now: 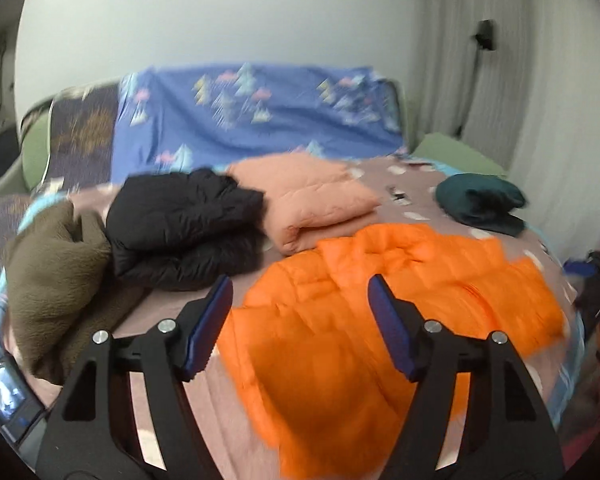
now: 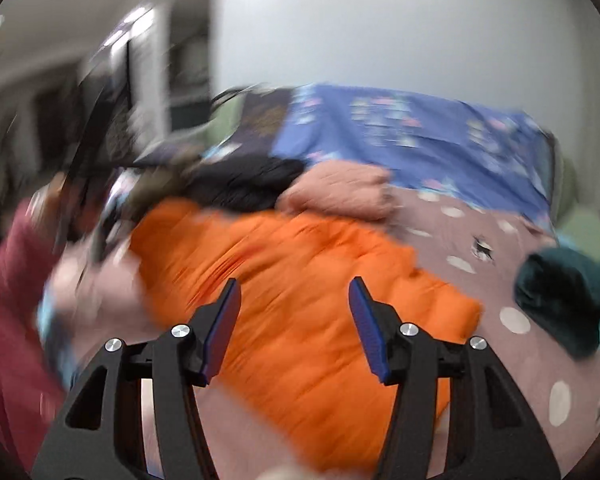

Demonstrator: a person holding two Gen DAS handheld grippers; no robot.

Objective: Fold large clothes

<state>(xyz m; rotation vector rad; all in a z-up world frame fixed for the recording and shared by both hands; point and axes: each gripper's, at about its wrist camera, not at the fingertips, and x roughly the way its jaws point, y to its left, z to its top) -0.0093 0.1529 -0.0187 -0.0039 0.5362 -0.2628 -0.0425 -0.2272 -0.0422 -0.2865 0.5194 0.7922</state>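
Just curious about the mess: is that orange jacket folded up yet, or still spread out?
Spread out, not neatly folded. The orange jacket sprawls rumpled across the bed, unlike the compact pink bundle behind it.

My left gripper (image 1: 300, 326) hangs with its fingers parted above the near part of the puffy jacket (image 1: 380, 320), which lies spread on the bed (image 1: 420, 208), and my right gripper (image 2: 294, 328) hangs parted over the same jacket. Behind the jacket a quilted folded garment (image 1: 312, 196) lies, with a bunched dark jacket (image 1: 184, 228) touching its left side and a fleece heap (image 1: 52, 276) left of that. Far right on the bed a small rolled garment (image 1: 480, 202) lies well apart from the rest, and a patterned sheet (image 1: 252, 120) drapes along the back.
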